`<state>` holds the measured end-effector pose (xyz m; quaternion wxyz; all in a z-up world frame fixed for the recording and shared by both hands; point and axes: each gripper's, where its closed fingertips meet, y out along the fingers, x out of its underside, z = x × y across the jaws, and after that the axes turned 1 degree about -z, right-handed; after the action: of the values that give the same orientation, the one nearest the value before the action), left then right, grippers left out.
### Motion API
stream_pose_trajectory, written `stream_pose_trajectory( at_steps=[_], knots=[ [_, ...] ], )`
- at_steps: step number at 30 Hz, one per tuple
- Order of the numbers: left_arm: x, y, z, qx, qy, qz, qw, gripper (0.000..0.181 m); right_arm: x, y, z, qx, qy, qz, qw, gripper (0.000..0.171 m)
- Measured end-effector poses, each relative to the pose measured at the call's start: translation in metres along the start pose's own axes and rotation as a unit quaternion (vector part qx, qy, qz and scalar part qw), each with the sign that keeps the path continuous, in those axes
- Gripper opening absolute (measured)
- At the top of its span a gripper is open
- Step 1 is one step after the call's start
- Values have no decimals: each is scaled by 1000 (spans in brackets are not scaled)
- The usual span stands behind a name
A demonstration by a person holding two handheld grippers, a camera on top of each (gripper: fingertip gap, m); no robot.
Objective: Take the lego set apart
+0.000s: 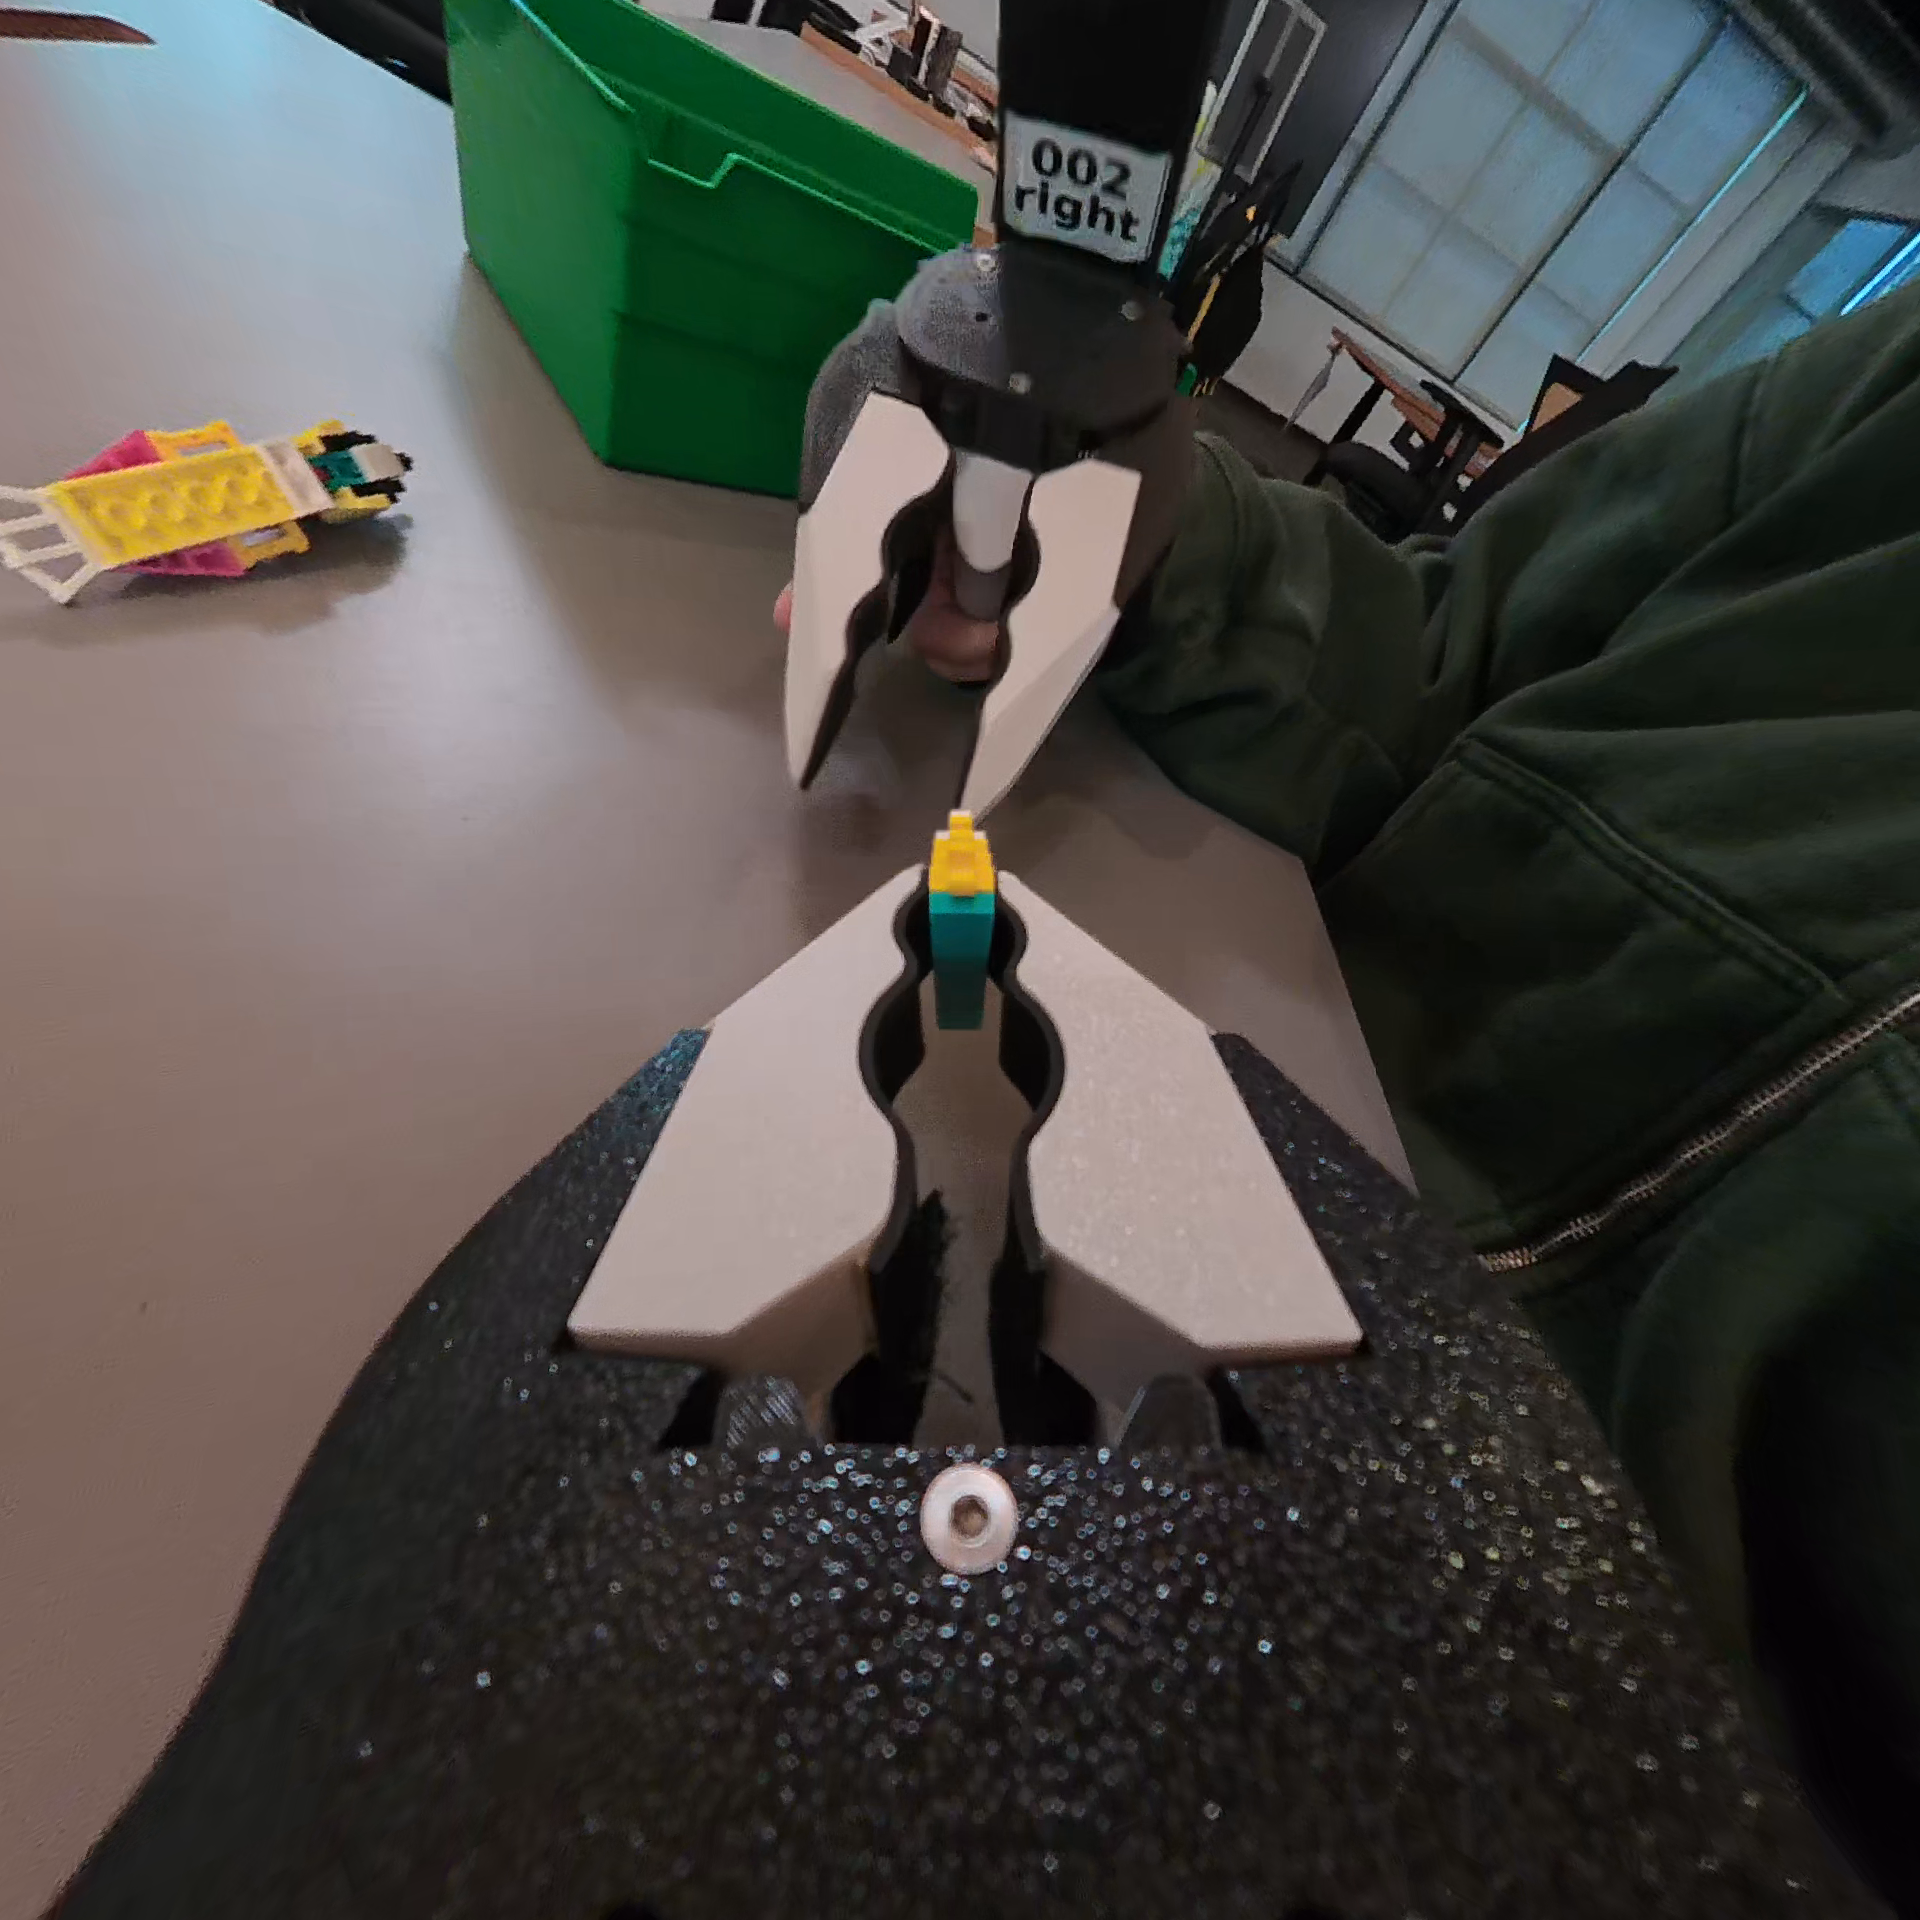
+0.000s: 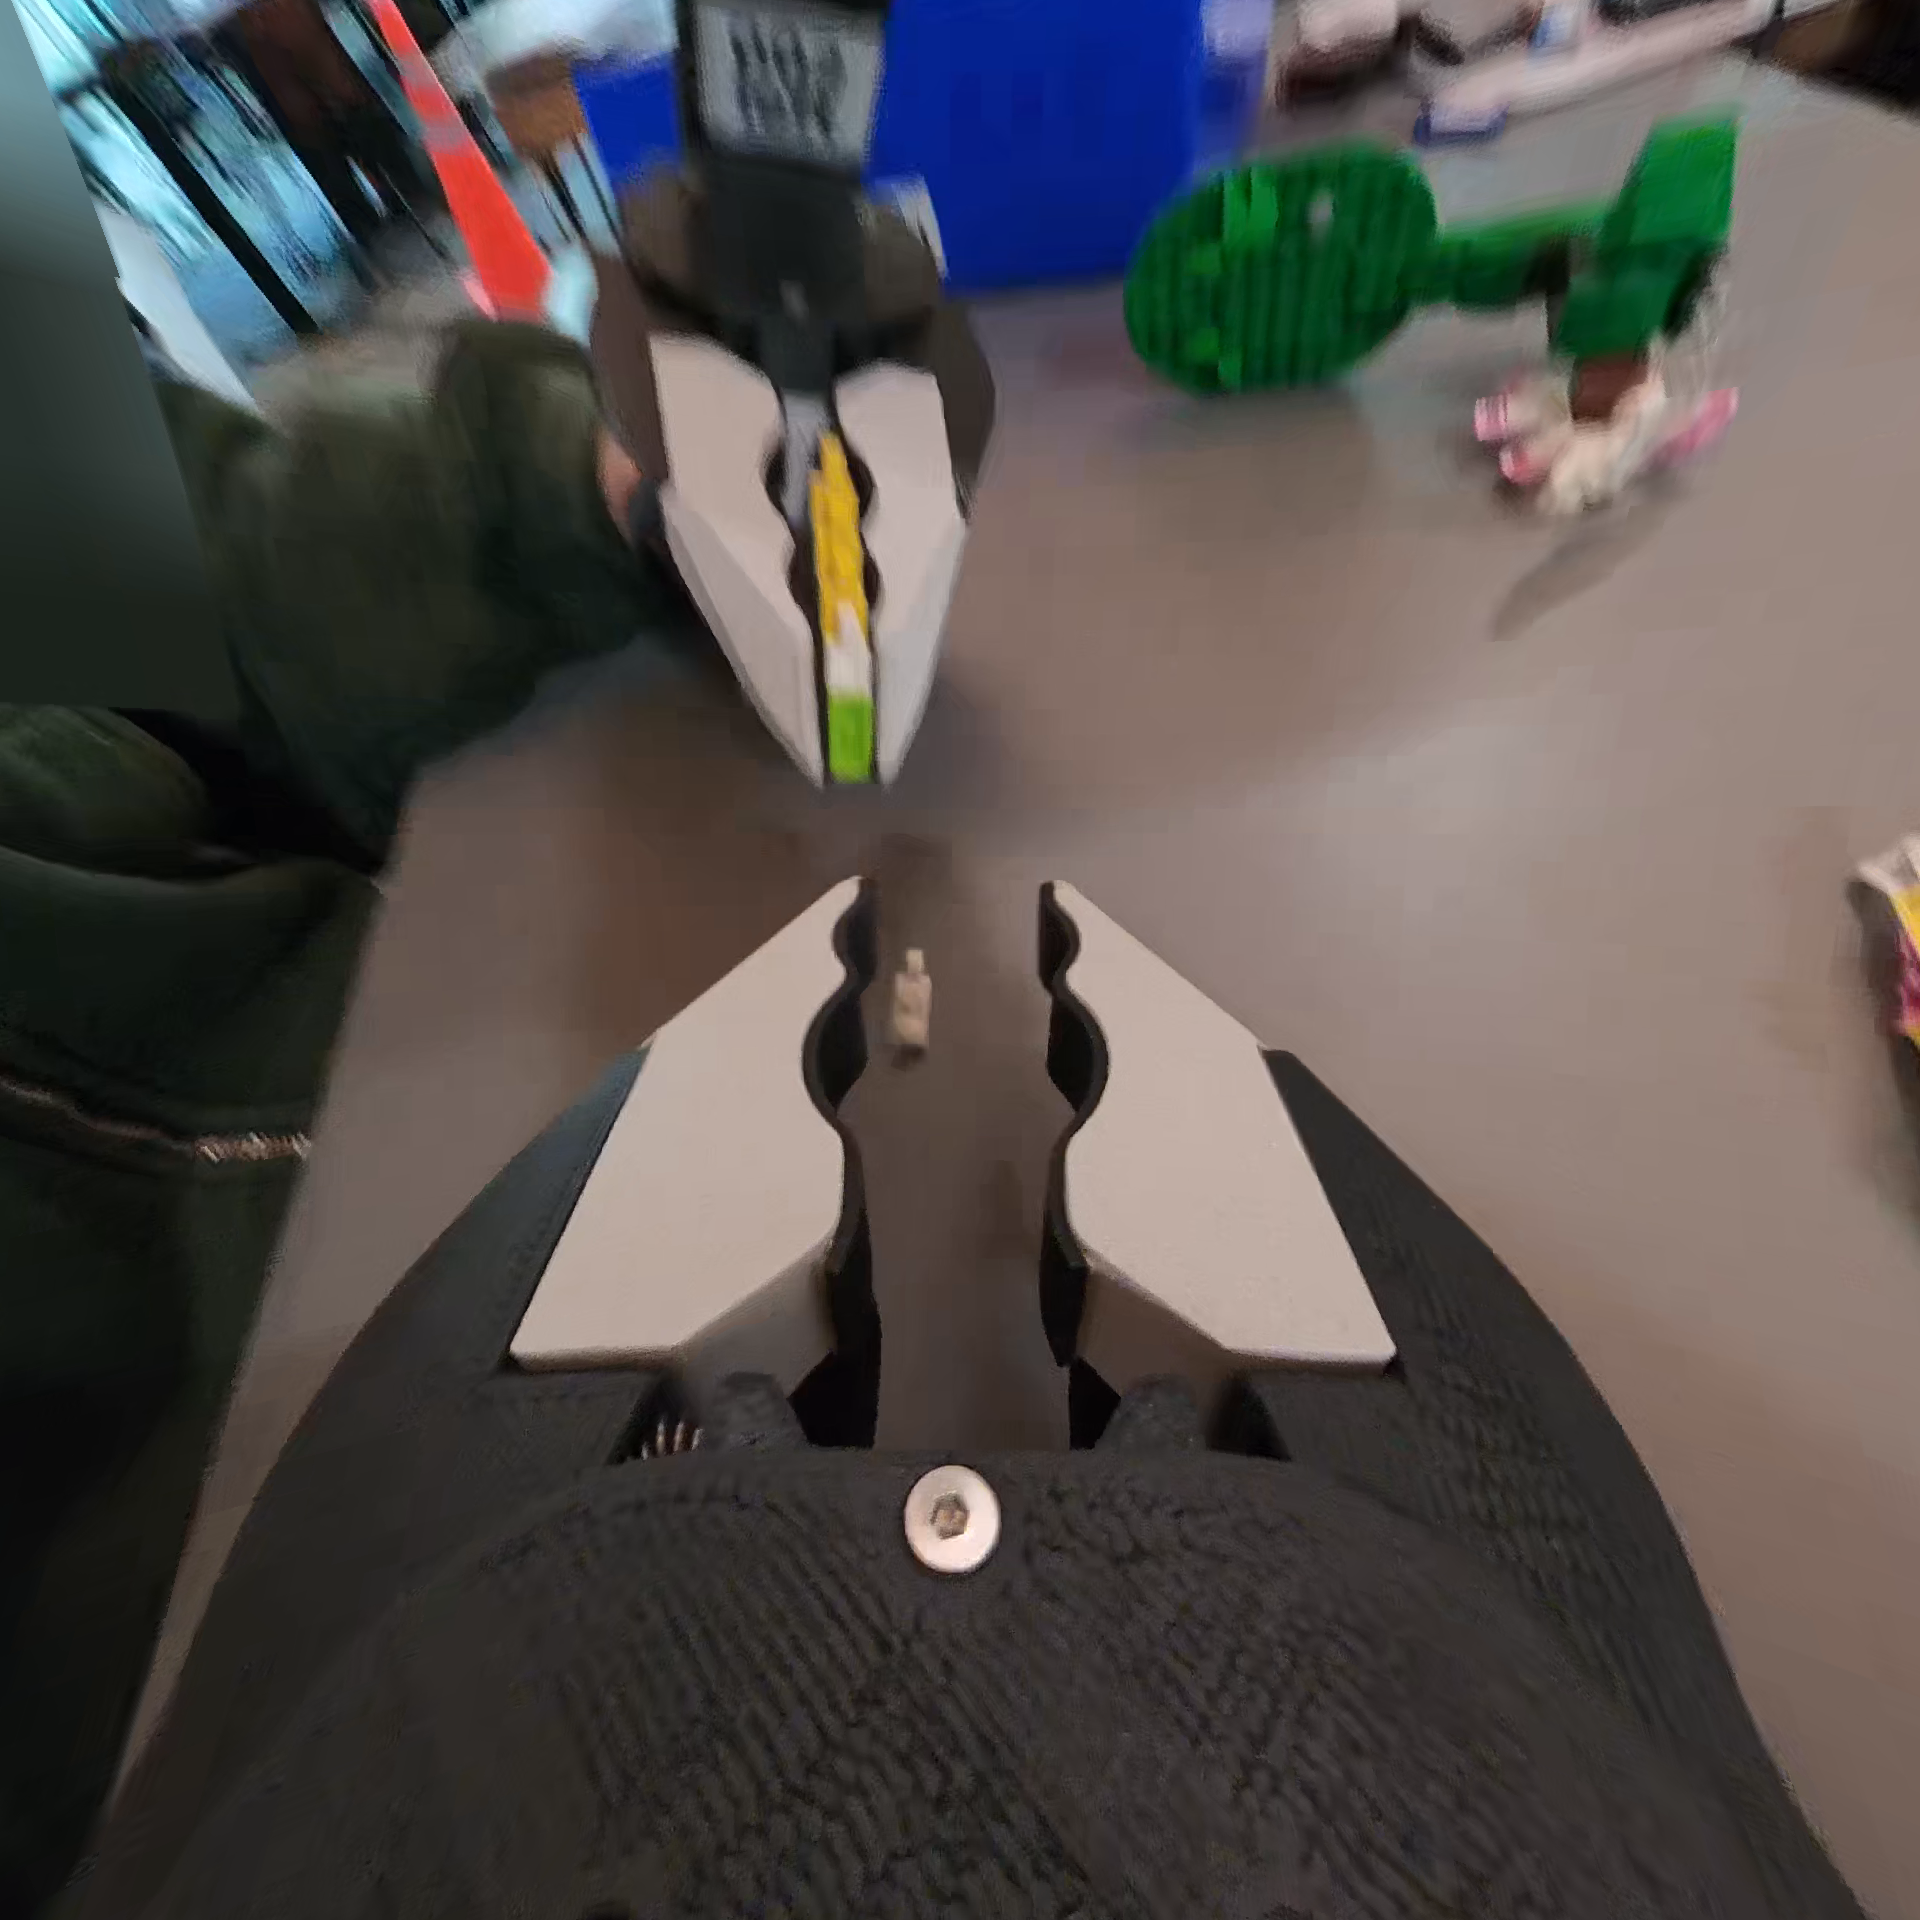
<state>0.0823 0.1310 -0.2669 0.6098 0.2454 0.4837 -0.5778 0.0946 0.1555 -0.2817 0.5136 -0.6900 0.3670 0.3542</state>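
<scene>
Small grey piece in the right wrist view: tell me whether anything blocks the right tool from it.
Nothing visible does. The small grey piece lies on the table between the open right tool fingers.

Left gripper [image 1: 961, 914]: black speckled, rough-textured housing; two pale grey wedge fingers [image 1: 769, 1122] with black wavy inner pads; one silver hex screw [image 1: 968, 1517] centred on the housing.

Right gripper [image 2: 951, 894]: same make, black textured housing, grey fingers [image 2: 1174, 1143], wavy black pads, silver hex screw [image 2: 951, 1519]; a small spring [image 2: 665, 1439] at the finger base; a white label [image 1: 1081, 197] on its black upper body.

Person: dark green jacket sleeve [image 1: 1558, 727] with metal zip [image 1: 1704, 1132].
</scene>
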Motion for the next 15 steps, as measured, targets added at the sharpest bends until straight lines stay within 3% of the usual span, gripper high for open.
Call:
stream_pose_trajectory(
  at_steps=[4,9,10,15],
  knots=[
    [3,8,7,3,25,-13,1000,6,-37,4,-25,-66,29,113,991,15],
    [3,13,13,11,35,-16,999,6,-36,14,-36,-82,21,109,990,14],
    [4,13,12,6,35,-17,999,7,-36,14,-35,-78,18,110,991,6],
    [-10,5,7,10,1,32,999,7,-43,7,-27,-76,49,139,986,5]
  ],
)
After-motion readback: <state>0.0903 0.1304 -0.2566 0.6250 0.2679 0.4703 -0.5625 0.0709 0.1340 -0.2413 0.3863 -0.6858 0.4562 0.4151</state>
